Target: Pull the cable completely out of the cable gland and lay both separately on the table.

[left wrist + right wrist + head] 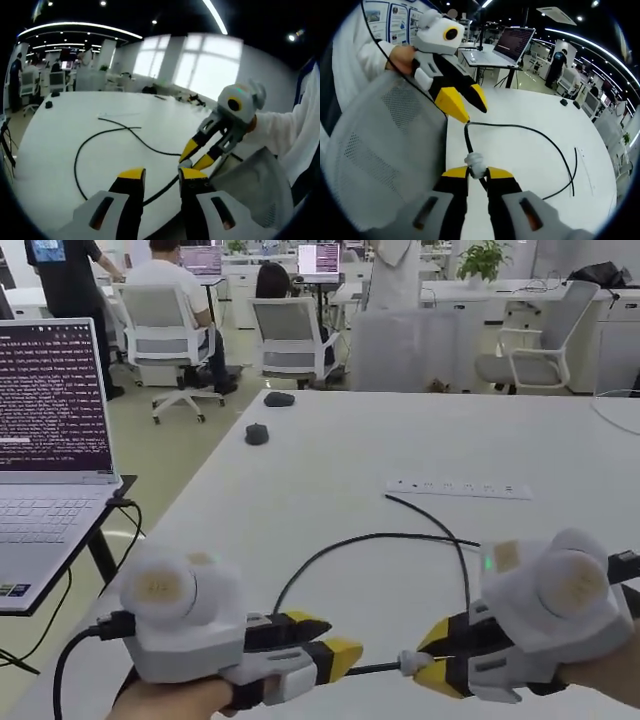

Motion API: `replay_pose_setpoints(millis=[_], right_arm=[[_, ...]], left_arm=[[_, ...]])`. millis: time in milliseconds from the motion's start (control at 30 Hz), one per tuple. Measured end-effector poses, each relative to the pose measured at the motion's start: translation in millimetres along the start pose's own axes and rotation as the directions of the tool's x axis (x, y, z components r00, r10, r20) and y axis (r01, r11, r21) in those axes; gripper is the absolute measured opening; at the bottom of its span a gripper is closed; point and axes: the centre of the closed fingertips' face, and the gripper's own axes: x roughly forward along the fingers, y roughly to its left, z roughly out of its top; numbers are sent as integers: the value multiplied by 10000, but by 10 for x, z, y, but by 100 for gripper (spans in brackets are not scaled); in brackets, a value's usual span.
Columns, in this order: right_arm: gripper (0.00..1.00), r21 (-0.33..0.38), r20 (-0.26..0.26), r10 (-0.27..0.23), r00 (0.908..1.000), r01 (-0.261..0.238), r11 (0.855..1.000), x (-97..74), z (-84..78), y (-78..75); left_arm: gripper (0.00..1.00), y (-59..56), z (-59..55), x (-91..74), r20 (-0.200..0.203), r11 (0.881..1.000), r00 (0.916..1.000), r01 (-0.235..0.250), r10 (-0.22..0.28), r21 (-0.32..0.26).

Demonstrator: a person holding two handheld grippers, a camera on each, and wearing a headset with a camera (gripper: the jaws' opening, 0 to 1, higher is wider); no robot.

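Gland (pixel 476 162) is found clamped between the jaw tips of the right gripper (pixel 477 172), judged as an anchor for extraction. Cable (pixel 390 534) is threaded through it and crosses the gap of the left gripper (pixel 162 174), whose jaws stand apart, unclamped. The slack is looped on the table (pixel 420 440).
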Motion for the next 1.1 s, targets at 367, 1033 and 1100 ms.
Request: replay_pose_setpoints(millis=[367,1033,1100], right_arm=[[12,-344,738,-323,9968,350,9988,-208,198,93],[13,-2133,999,-598,9932,800,9737,-427,490,233],[13,-2318,959,-681,9931,888,9687,-428,491,237]], left_arm=[[32,-356,93,62,497,9858,9849,1669,-1658,-194],[18,-670,109,25,525,9417,9444,3279,-3246,-759],[16,-680,109,24,495,9389,9432,3319,-3287,-906]])
